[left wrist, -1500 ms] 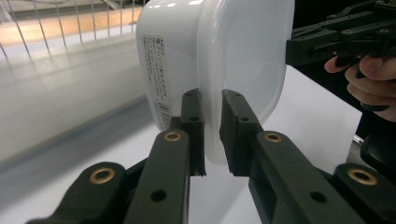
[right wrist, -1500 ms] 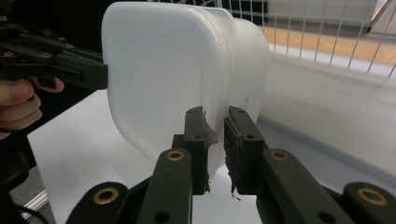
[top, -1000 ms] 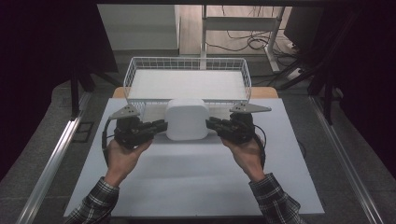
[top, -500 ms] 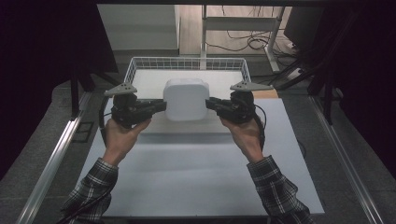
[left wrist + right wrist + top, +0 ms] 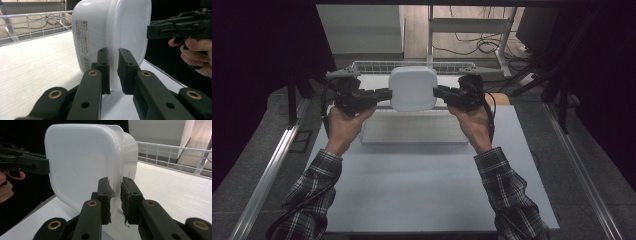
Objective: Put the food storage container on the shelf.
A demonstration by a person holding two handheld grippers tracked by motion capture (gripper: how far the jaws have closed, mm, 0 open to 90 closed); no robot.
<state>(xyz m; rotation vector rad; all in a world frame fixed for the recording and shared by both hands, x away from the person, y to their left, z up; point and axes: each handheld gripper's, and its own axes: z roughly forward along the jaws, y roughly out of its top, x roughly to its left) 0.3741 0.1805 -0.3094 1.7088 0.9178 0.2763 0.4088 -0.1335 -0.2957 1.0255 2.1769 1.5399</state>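
A white rounded-square plastic container [image 5: 413,89] with its lid on hangs in the air between both grippers, above the near edge of the wire basket [image 5: 372,65]. My left gripper [image 5: 388,94] is shut on its left rim, and my right gripper [image 5: 436,92] is shut on its right rim. In the left gripper view the jaws [image 5: 113,72] pinch the rim of the container [image 5: 112,30], with the right gripper [image 5: 175,26] across from them. In the right gripper view the jaws [image 5: 115,197] clamp the container [image 5: 82,162] opposite the left gripper [image 5: 27,163].
A white board [image 5: 427,190] covers the table, and the person's plaid sleeves [image 5: 507,195] reach over it. The wire basket [image 5: 170,150] has a white floor and stands at the table's far side. Metal rails [image 5: 267,170] run along both sides, with cables on the floor beyond.
Both grippers have lifted the container off the table and carried it away from the person, toward the basket. Both grips have held.
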